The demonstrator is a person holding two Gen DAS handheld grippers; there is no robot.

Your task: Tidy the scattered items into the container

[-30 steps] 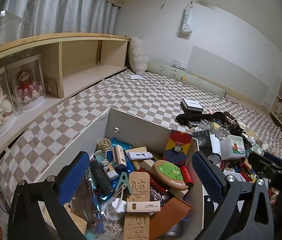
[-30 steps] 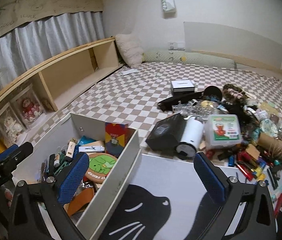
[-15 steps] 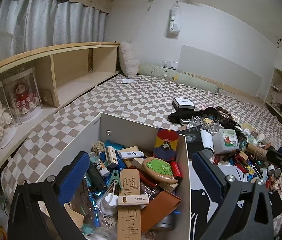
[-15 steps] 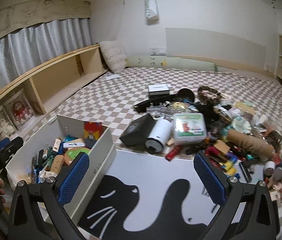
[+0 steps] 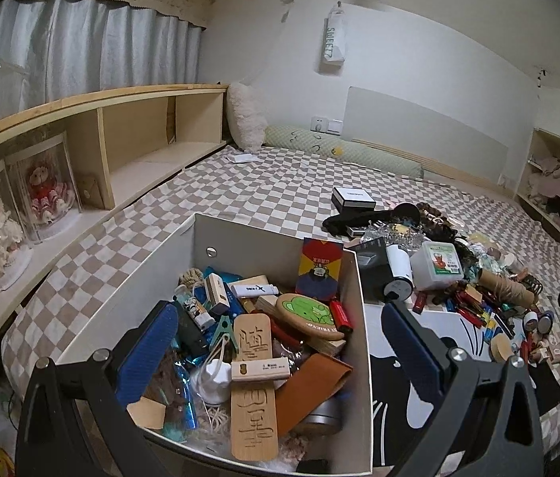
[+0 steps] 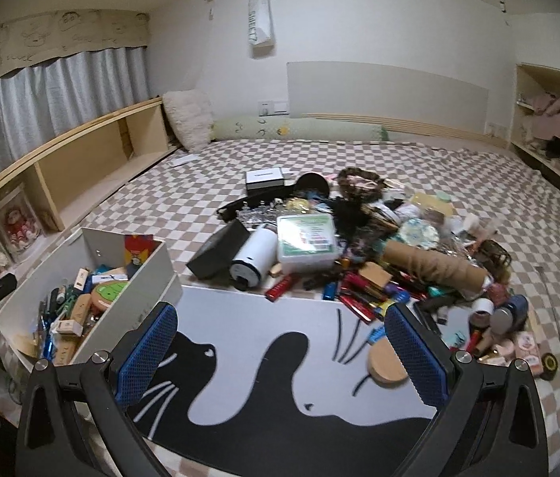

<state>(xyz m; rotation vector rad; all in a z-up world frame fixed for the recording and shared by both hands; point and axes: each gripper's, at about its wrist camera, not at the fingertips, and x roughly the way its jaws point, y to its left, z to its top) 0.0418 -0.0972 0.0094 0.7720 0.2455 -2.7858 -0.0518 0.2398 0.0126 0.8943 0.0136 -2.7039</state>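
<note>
Both grippers look alike — the left gripper [image 5: 280,342] and the right gripper [image 6: 281,342] each have black angular arms with triangular cut-outs. Round silver screws sit at the joints. The fingers [image 6: 146,351] carry blue pads with a fine grid texture — long, flat and slightly rounded at the tips.

A bed [image 6: 168,202] with a brown-and-white checked cover fills the frame. On it at lower left sits the white container [image 6: 128,298]; beside that, bottom centre, lies a white mat with a black cat [image 6: 264,361]. A heap of scattered items [image 6: 379,254] spreads across centre and right. A fluffy pillow [image 6: 188,123] and green bolster [image 6: 299,133] lie along the top.
</note>
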